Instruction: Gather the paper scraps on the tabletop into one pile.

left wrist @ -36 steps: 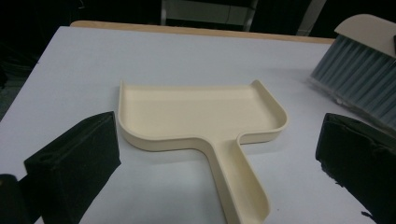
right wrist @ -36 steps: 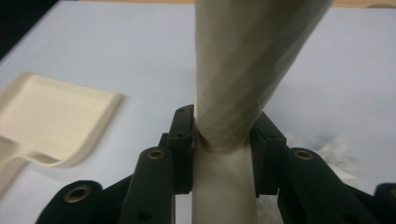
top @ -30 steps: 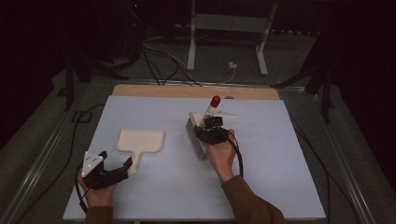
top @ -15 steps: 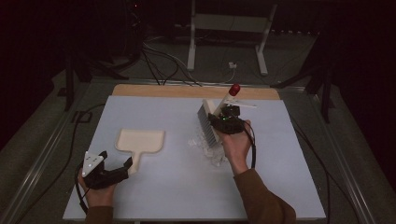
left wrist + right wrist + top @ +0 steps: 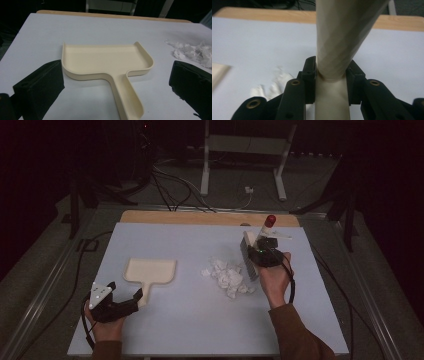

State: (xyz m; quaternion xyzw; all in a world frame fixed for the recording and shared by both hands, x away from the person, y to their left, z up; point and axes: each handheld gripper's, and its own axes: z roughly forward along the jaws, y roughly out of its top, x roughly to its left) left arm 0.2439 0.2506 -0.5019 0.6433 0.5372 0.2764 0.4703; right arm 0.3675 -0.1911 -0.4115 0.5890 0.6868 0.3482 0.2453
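A cream dustpan (image 5: 150,269) (image 5: 107,60) lies flat left of centre, handle toward me. My left gripper (image 5: 134,299) (image 5: 116,90) rests on the table, open, its jaws wide on either side of the pan's handle (image 5: 127,100) without touching it. My right gripper (image 5: 262,252) (image 5: 331,80) is shut on the cream handle of a hand brush (image 5: 248,254) (image 5: 337,32), whose red-capped end (image 5: 270,220) points away and up. The grey bristles hang at the right edge of a pile of white paper scraps (image 5: 227,275) (image 5: 192,51) (image 5: 272,85).
The pale blue table top (image 5: 190,330) has a wooden strip (image 5: 200,217) along its far edge. Cables (image 5: 172,190) and a metal stand (image 5: 245,150) lie on the dark floor beyond. Open surface lies between pan and scraps.
My right hand has carried the brush to the right and a little farther away, uncovering the pile of scraps. The left hand and the dustpan stayed put.
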